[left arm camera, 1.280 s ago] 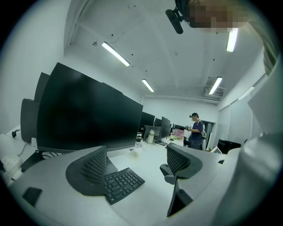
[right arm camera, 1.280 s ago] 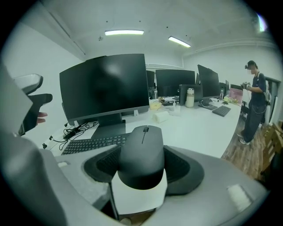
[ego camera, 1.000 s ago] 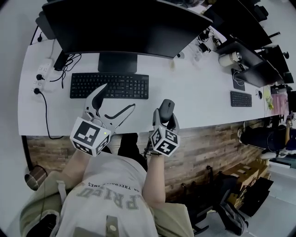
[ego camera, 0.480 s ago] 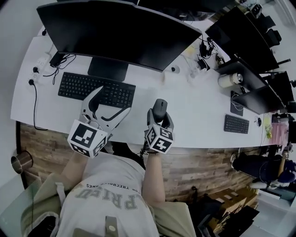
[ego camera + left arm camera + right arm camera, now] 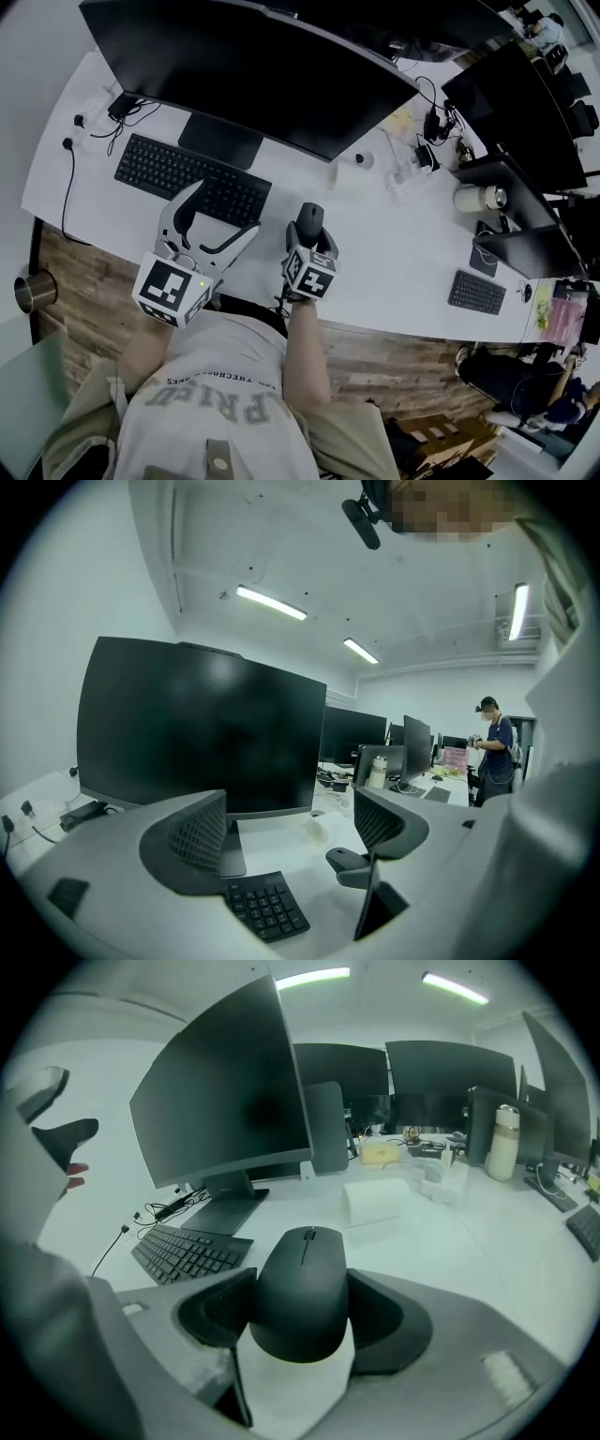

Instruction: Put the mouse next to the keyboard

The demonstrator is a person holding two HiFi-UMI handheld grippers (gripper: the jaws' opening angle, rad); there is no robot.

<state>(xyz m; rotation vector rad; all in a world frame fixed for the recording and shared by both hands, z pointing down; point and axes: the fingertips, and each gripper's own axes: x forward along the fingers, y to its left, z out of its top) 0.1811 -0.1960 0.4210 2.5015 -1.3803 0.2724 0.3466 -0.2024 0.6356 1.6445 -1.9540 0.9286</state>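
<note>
A black mouse (image 5: 310,217) sits between the jaws of my right gripper (image 5: 310,231), which is shut on its sides. It is over the white desk, a little right of the black keyboard (image 5: 186,176). In the right gripper view the mouse (image 5: 302,1283) fills the gap between the pads, and the keyboard (image 5: 183,1251) lies to the left. I cannot tell whether the mouse touches the desk. My left gripper (image 5: 225,212) is open and empty over the keyboard's right end. Its own view shows the left gripper (image 5: 292,832) with spread jaws above a keyboard corner (image 5: 265,907).
A large dark monitor (image 5: 244,66) stands behind the keyboard on its stand (image 5: 220,141). Cables and a power strip (image 5: 94,117) lie at the desk's left. A white box (image 5: 380,1199) and small clutter (image 5: 412,173) sit to the right. The desk's front edge (image 5: 394,328) is close to me.
The head view has swung, so the desk now runs slanted. Both grippers drifted slightly left in view. The right gripper still holds the mouse, and the left stays open over the keyboard.
</note>
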